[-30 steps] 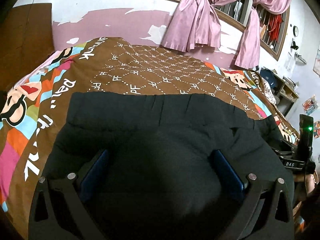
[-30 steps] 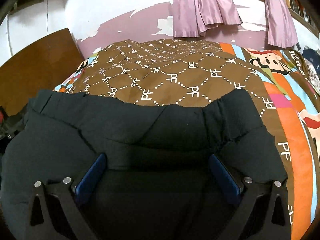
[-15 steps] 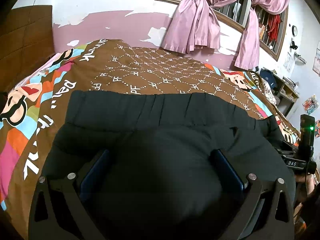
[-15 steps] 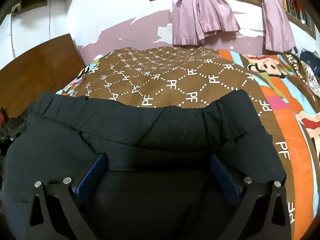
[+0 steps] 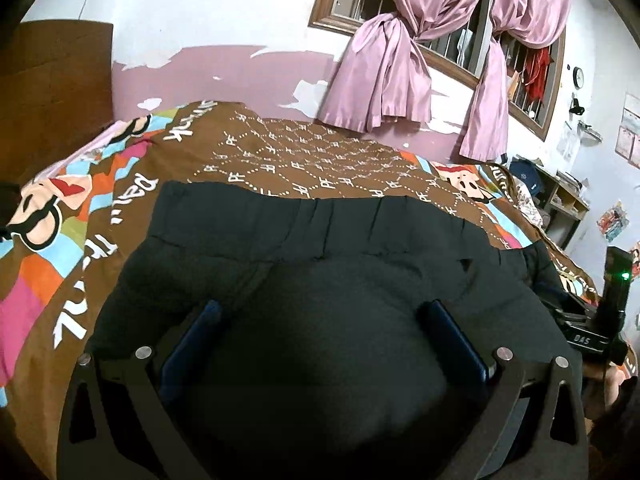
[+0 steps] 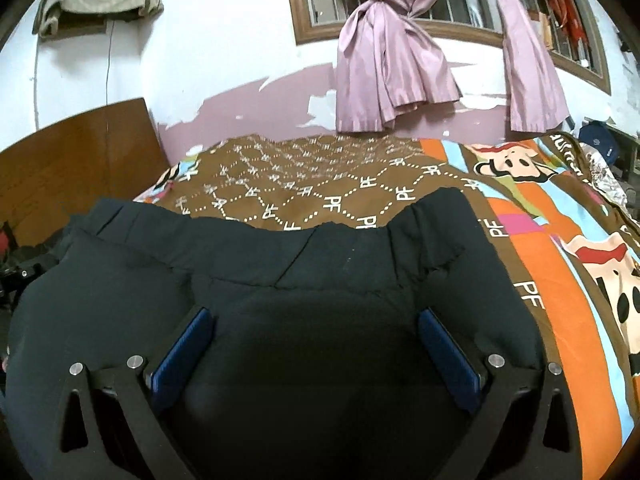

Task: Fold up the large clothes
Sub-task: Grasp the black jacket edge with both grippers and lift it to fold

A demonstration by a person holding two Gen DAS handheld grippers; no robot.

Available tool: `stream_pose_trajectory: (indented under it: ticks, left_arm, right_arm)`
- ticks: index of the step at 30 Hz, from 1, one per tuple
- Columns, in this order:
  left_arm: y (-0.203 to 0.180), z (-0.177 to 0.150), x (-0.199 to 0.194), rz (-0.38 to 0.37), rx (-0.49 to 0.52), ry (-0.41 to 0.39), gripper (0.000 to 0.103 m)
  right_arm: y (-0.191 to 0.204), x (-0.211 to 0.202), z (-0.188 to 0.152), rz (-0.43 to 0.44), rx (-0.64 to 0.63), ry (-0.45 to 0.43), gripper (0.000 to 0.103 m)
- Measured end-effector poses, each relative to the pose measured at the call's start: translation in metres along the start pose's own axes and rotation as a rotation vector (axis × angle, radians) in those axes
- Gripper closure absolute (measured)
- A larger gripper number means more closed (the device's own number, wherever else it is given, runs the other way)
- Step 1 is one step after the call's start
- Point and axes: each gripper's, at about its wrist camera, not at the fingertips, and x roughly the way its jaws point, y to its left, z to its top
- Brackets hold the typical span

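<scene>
The big black puffy jacket [image 5: 320, 272] lies on the bed [image 5: 280, 160], on top of the brown blanket with the white letters. Its long way runs side to side, from 9 o'clock to 3 o'clock. Its ribbed edge [image 6: 360, 248] is the far side, at 12 o'clock from both tongs.

The left tongs [image 5: 320, 332] sit right over the jacket, wide open, with soft black cloth bulging up between the blue pads [image 5: 192, 340]. The right tongs [image 6: 316, 344] are the same, wide open over the other end. Neither one pinches anything that I can see.

Both are about as close to the jacket. I think the next move goes toward 12 o'clock, to the ribbed edge.
</scene>
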Motion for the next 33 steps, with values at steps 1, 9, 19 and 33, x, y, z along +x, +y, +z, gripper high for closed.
stream_pose_trajectory:
  ticks: [1,9,19,33]
  left_arm:
    - [-0.001,0.001,-0.002,0.009,-0.002,-0.003,0.001]
    - [0.014,-0.004,-0.035,0.055,-0.124,-0.026,0.001]
    - [0.062,-0.019,-0.077,0.044,-0.212,-0.037,0.001]
    - [0.124,-0.035,-0.039,-0.249,-0.423,0.265,0.001]
  right_arm:
    - [-0.001,-0.004,0.000,-0.016,0.005,-0.008,0.000]
    - [-0.016,-0.028,0.001,-0.088,0.008,0.022,0.000]
    - [-0.059,-0.040,-0.009,-0.162,0.042,0.066,0.000]
    - [-0.120,-0.010,-0.034,0.167,0.348,0.275,0.000]
